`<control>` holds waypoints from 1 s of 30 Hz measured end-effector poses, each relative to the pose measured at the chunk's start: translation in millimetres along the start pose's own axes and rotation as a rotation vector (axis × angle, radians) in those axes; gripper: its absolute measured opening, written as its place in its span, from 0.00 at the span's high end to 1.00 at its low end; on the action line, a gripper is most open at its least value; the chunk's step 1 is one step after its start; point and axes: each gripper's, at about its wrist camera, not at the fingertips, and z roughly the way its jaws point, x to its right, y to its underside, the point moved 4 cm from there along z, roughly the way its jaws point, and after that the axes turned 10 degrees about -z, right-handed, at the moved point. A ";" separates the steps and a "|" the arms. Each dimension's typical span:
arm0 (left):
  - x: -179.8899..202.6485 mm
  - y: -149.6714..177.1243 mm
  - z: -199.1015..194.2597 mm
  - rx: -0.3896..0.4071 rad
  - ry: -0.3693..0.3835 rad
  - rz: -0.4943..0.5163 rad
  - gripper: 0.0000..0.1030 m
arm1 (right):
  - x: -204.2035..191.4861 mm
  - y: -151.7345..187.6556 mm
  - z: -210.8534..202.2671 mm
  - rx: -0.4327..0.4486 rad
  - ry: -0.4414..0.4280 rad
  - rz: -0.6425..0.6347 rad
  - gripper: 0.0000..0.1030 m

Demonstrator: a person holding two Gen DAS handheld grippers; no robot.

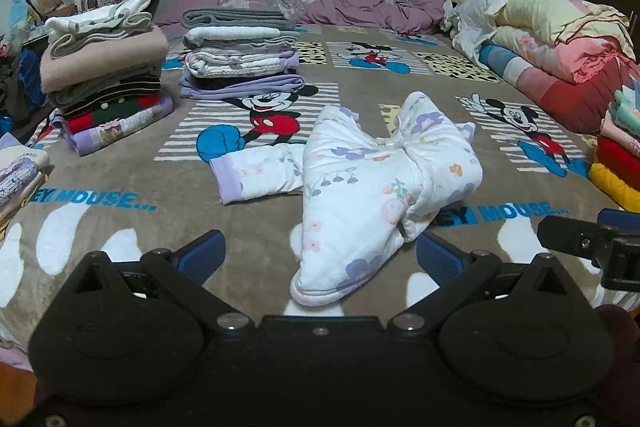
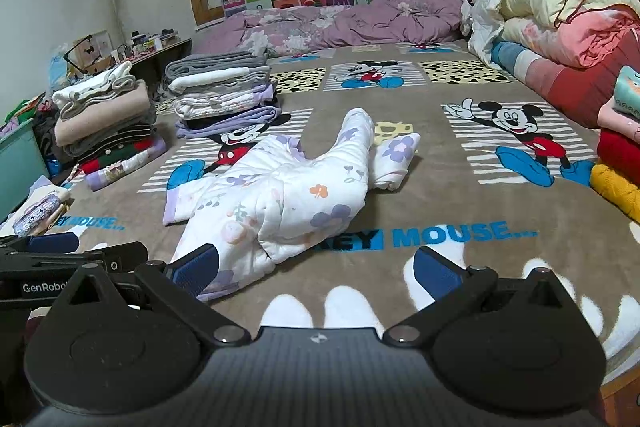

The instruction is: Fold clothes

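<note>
Along the left edge of the bed (image 1: 168, 183) stand two neat stacks of folded clothes, a taller one (image 1: 106, 75) nearest that edge and a second (image 1: 240, 55) just beside it, so a good share of the folding looks finished. Mid-bed, close to the near edge, a white padded floral garment (image 1: 360, 179) lies crumpled with a lilac-cuffed sleeve (image 1: 256, 173) flung out left; this one is plainly left to fold. The left gripper (image 1: 320, 259) hangs spread wide over its hem, holding nothing; the right gripper (image 2: 316, 275) is likewise spread and empty. More garments (image 1: 618, 155) are heaped at the right edge. The blanket reads "MOUSE...", and the left gripper body reads "GenRobo".
</note>
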 end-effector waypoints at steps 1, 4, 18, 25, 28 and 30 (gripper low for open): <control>-0.1 -0.1 0.1 0.000 0.001 -0.001 0.00 | 0.2 -0.1 -0.2 0.001 0.000 0.000 0.00; 0.4 -0.1 -0.2 0.000 0.004 0.000 0.00 | 1.0 -0.4 -0.8 0.002 0.001 0.000 0.00; 1.9 -0.5 -0.4 0.001 0.008 0.000 0.00 | 0.4 -0.2 -0.5 0.001 0.000 0.002 0.00; 1.9 -3.4 1.9 0.000 0.010 -0.002 0.00 | 0.4 -1.6 -1.4 0.021 -0.010 0.000 0.00; 2.6 -4.4 4.4 -0.001 0.011 -0.003 0.00 | 0.4 -3.8 -1.4 0.034 -0.020 -0.004 0.00; 2.7 -5.2 7.3 -0.004 0.013 -0.005 0.00 | 1.5 -4.4 1.3 0.037 -0.038 0.005 0.00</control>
